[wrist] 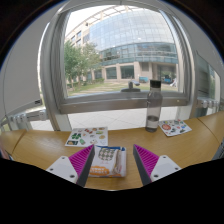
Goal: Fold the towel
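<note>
A small folded towel [108,162], white with a checked patch and orange and blue print, lies flat on the wooden table [130,140]. It sits between my gripper's [114,149] two fingers, whose magenta pads [85,160] stand on either side of it. The left pad is close against the towel's edge; a narrow gap shows at the right pad. The fingers are open and the towel rests on the table.
A tall grey tumbler [153,108] stands beyond the fingers by the window sill. Printed sheets lie at the left [88,137] and the right [175,127]. White papers [62,166] lie outside each finger. A large window [120,50] backs the table.
</note>
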A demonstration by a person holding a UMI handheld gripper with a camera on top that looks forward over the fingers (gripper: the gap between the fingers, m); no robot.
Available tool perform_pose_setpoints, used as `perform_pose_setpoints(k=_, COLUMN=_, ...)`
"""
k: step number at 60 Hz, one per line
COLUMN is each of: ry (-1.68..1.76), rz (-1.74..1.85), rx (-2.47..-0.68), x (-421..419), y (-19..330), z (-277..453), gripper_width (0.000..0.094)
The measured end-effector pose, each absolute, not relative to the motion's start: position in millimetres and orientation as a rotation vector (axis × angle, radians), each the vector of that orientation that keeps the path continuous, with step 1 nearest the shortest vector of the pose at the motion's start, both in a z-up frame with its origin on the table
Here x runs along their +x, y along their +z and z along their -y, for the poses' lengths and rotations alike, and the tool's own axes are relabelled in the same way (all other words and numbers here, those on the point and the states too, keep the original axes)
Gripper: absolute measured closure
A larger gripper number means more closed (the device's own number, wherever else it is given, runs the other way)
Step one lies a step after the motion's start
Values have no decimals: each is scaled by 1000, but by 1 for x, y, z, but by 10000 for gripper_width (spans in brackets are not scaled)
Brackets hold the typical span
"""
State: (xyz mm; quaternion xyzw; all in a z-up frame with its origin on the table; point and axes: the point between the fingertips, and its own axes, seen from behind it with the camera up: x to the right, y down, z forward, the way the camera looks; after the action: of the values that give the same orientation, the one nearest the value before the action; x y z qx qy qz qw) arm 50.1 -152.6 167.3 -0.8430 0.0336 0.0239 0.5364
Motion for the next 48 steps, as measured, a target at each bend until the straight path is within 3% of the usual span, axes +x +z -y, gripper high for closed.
perform_pose_setpoints(k=10, ry=85, rz=-46, rx=-1953, x=-23, y=194, z=201, gripper_width=127)
perform_pose_setpoints(k=24, ry=59, rz=-12, rx=-1980, x=-103, y=174, z=264, gripper_width=123)
perform_pose_setpoints(k=48, ry=18, rz=-10, rx=-1971, x=-140, y=180, z=327, gripper_width=120)
